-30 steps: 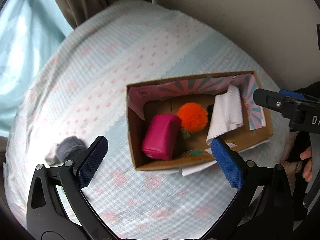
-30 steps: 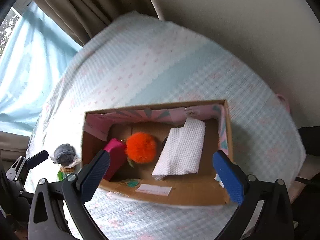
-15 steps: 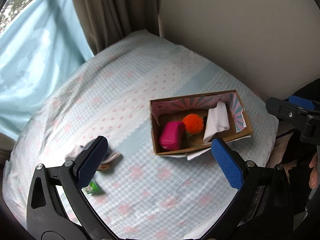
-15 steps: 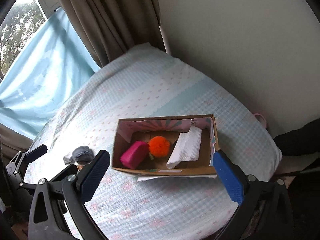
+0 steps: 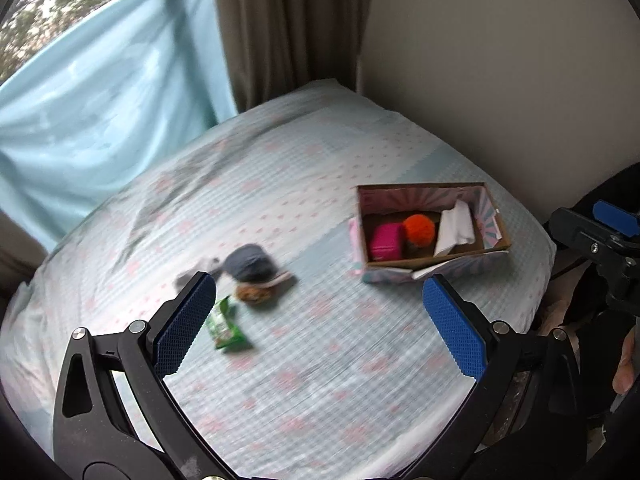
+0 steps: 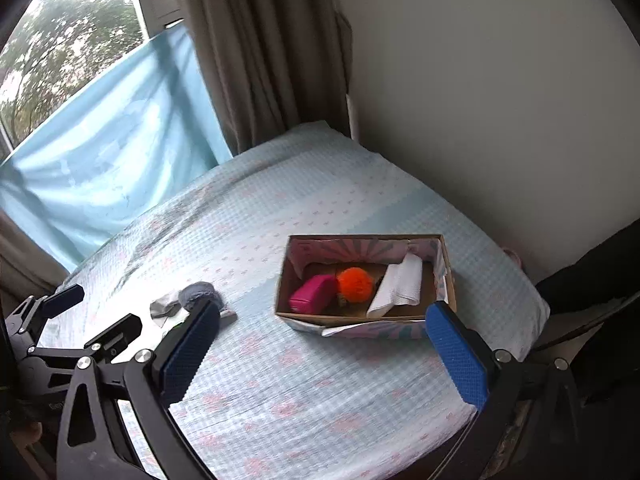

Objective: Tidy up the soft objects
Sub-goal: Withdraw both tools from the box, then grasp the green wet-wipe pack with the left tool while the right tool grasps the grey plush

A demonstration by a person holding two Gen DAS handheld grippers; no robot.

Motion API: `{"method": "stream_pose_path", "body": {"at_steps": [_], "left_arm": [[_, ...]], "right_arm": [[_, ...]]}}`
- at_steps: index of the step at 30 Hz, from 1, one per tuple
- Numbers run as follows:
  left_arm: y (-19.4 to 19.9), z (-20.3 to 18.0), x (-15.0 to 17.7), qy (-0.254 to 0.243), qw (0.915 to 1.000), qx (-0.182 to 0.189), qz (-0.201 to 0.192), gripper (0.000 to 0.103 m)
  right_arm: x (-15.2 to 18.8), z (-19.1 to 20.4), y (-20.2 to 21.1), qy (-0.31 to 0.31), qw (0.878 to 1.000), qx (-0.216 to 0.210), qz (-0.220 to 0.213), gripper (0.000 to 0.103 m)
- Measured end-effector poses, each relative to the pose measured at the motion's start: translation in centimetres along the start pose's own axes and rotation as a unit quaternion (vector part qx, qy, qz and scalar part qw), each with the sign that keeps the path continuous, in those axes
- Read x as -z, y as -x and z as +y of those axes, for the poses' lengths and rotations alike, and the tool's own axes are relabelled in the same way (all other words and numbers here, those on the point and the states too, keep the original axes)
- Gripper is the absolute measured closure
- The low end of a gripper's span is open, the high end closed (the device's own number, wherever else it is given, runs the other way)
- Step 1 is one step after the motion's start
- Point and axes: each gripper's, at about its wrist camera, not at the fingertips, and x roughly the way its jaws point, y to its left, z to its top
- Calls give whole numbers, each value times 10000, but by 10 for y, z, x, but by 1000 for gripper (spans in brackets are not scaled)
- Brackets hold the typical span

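Note:
An open cardboard box (image 5: 496,236) (image 6: 286,312) sits on the bed at the right. It holds a pink pouch (image 5: 386,240) (image 6: 312,298), an orange pompom (image 5: 419,229) (image 6: 355,284) and a white folded cloth (image 5: 456,227) (image 6: 400,290). Left of the box lie a grey knitted ball (image 5: 250,266) (image 6: 198,294) with grey cloth, a brown item (image 5: 252,294) and a green packet (image 5: 224,326). My left gripper (image 5: 320,324) is open and empty, above the bed. My right gripper (image 6: 322,354) is open and empty, near the box's front.
The bed (image 5: 320,380) has a light blue checked cover with pink marks. A wall (image 6: 500,100) runs behind on the right. Brown curtains (image 6: 260,60) and a blue sheet (image 6: 100,140) hang at the back left. The bed's edge drops off at the right.
Both grippers have pulled back and up from the box. The box looks smaller now, and the grey ball, brown item and green packet have come into fuller view.

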Motion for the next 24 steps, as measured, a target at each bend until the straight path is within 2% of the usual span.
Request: {"method": "stream_pose_path", "body": {"at_steps": [6, 12, 19, 24], "left_arm": [[17, 60, 29, 387, 9991, -180, 3, 0], [6, 116, 50, 724, 9961, -481, 161, 0], [-35, 158, 68, 1216, 9894, -666, 442, 0], [-81, 182, 84, 1648, 9809, -734, 727, 0]], "right_arm": [[10, 51, 3, 83, 9993, -358, -45, 1], [15, 102, -22, 305, 9969, -721, 71, 0], [9, 146, -74, 687, 9913, -1084, 283, 0], [4, 168, -134, 987, 9841, -1351, 600, 0]]}}
